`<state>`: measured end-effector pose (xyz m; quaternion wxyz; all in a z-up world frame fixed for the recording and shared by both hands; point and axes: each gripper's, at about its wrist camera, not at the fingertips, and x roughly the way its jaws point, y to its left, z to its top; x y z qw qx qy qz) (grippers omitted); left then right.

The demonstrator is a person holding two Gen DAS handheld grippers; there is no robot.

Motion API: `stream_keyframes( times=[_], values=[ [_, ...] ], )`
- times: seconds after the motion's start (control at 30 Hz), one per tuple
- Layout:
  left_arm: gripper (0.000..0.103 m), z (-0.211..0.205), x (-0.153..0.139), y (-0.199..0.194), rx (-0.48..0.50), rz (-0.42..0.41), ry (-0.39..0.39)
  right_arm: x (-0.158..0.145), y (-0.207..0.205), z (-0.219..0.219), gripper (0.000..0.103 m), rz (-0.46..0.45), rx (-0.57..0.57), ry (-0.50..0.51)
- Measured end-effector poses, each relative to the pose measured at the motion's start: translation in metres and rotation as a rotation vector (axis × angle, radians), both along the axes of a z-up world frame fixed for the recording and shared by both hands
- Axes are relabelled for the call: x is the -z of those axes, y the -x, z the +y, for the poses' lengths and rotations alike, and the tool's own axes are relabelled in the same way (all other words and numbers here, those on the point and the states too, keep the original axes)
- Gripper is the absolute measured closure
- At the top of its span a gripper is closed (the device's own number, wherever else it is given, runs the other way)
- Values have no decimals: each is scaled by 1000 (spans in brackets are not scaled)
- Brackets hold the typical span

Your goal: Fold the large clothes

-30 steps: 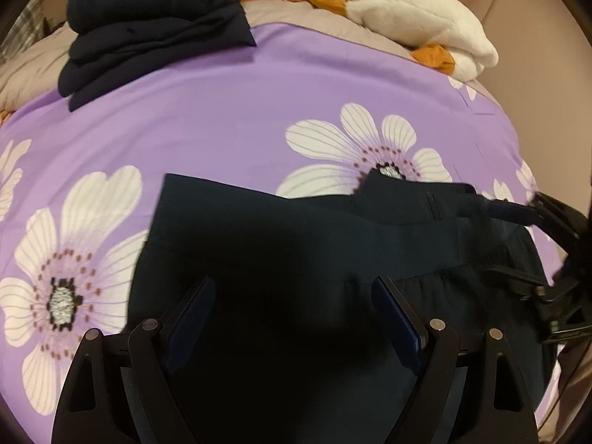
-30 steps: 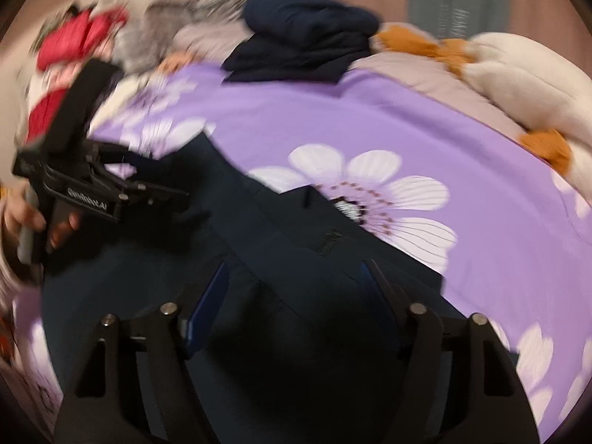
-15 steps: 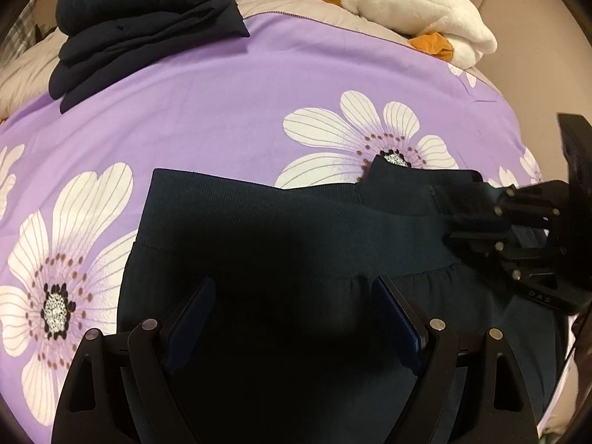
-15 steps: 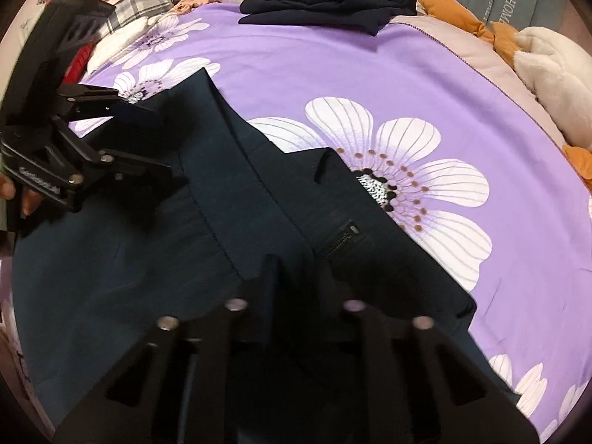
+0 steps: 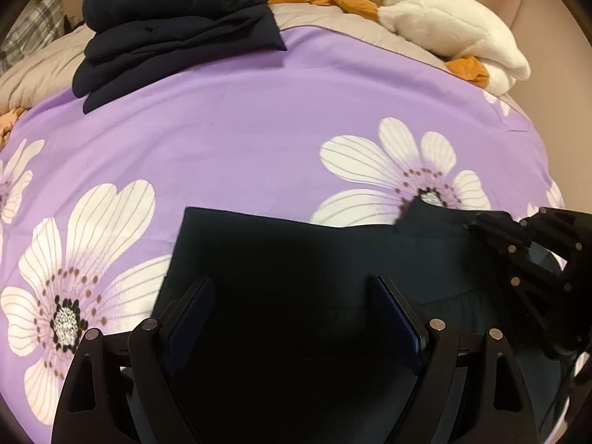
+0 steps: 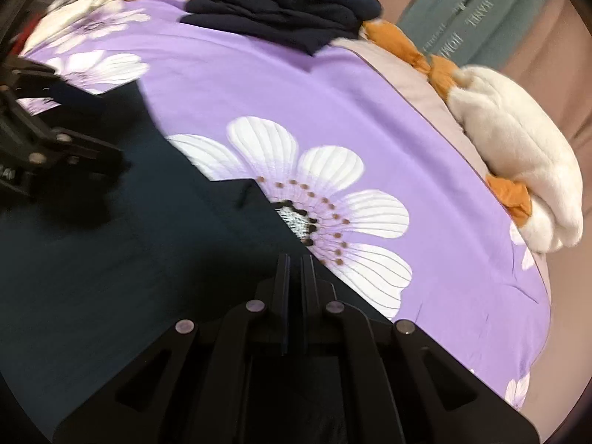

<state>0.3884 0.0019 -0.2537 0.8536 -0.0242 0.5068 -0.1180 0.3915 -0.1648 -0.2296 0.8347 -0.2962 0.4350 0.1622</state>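
**Operator:** I have the dark navy trousers (image 5: 281,259) lying flat on the purple bedspread with white flowers (image 5: 229,148), waistband edge toward the far side of the bed. My left gripper (image 5: 292,318) hangs over the cloth with its jaws wide apart, nothing between the pads.

**Assistant:** And the other side?

**Operator:** My right gripper (image 6: 294,288) has just been closing; its fingers are now together at the right edge of the trousers, near the corner by the flower's dark centre. Whether any fabric is pinched between them, I cannot tell, as dark cloth meets dark fingers there.

**Assistant:** How will it handle?

**Operator:** Soft and limp, I judge, fairly light, with a thicker waistband. It will sag and drag along the bedspread if lifted at one point only. I would take the waistband at both corners, since the doubled hem gives the pads more to bite on.

**Assistant:** Anything nearby?

**Operator:** A stack of folded dark navy clothes (image 5: 174,33) sits well apart at the far edge, and a white plush pile (image 5: 455,33) lies at the far right.
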Motion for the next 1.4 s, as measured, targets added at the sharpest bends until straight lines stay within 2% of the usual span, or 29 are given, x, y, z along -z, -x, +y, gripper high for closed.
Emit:
stream_keyframes(
  times=[0.27,0.3,0.37,0.43,0.57,0.63,0.77,0.9,1.03,1.13,1.2,1.23,1.27,1.3,1.33,1.4],
  values=[
    [17,-10,-7,21,50,-45,-36,1,-5,-19,96,52,75,-176],
    [17,-11,-7,22,50,-48,-38,0,-7,-22,89,56,99,-203],
    [17,-12,-8,23,46,-57,-49,-1,-11,-27,64,30,156,-227],
    [17,-12,-10,25,46,-66,-58,-6,-10,-34,54,-2,210,-252],
    [17,-15,-13,31,62,-81,-55,-20,1,-46,54,-24,243,-307],
    [17,-20,-14,37,85,-92,-51,-28,11,-53,55,-17,222,-356],
    [17,-35,-9,43,121,-114,-109,-33,31,-62,58,28,178,-436],
    [19,-37,3,36,110,-96,-137,-4,31,-68,68,89,218,-334],
    [19,-31,7,32,93,-102,-167,4,26,-92,69,90,296,-340],
    [19,-26,7,31,86,-106,-174,6,23,-108,85,91,328,-336],
    [19,-21,7,30,80,-108,-180,6,23,-119,85,91,360,-347],
    [19,-19,7,31,75,-106,-178,6,22,-125,80,85,388,-338],
    [19,-18,7,31,71,-108,-183,6,22,-131,68,77,417,-327],
    [19,-16,6,31,65,-113,-196,5,23,-141,63,75,451,-346],
    [19,-14,6,31,61,-111,-195,6,23,-147,60,78,472,-357],
    [19,-8,6,31,47,-106,-191,5,25,-160,60,68,516,-354]
  ],
)
